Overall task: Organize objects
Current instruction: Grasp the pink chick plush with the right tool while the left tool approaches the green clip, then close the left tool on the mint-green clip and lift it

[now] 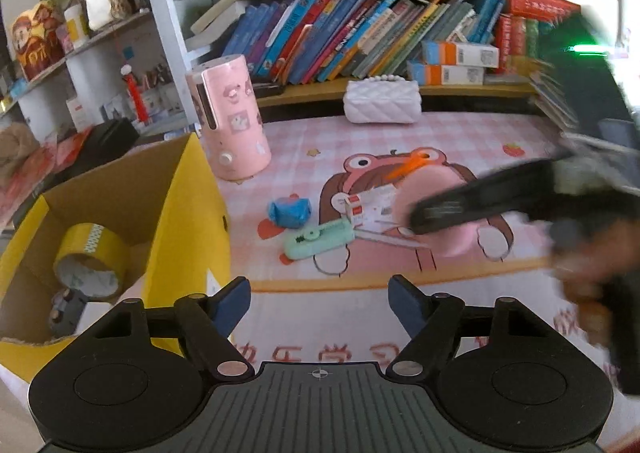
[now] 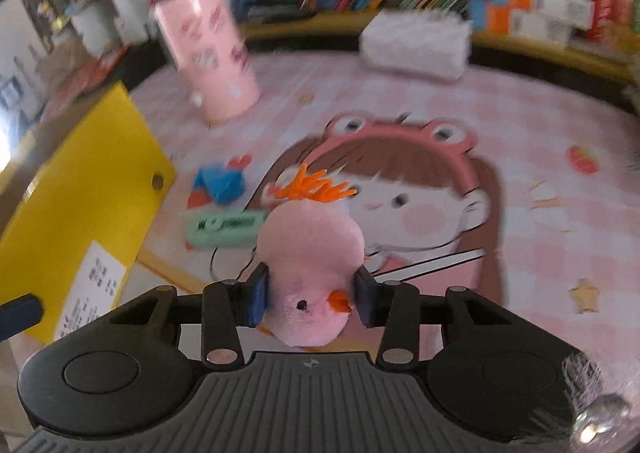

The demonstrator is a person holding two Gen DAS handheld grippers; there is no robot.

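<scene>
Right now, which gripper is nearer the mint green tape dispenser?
Right. The right gripper, clamping the pink duck toy, sits just beside the mint green tape dispenser; the open, empty left gripper hangs farther back.

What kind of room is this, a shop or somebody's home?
Most likely a child's study corner at home: shelves packed with books, a desk mat printed with a cartoon girl, and a pink sticker-covered canister.

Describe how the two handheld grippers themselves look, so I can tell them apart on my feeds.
Both look alike: the left gripper and right gripper have black linkage arms with silver pivot pins, two round black discs, a ribbed grey base plate bearing a small crosshair mark, and dark blue pads on the fingers.
</scene>
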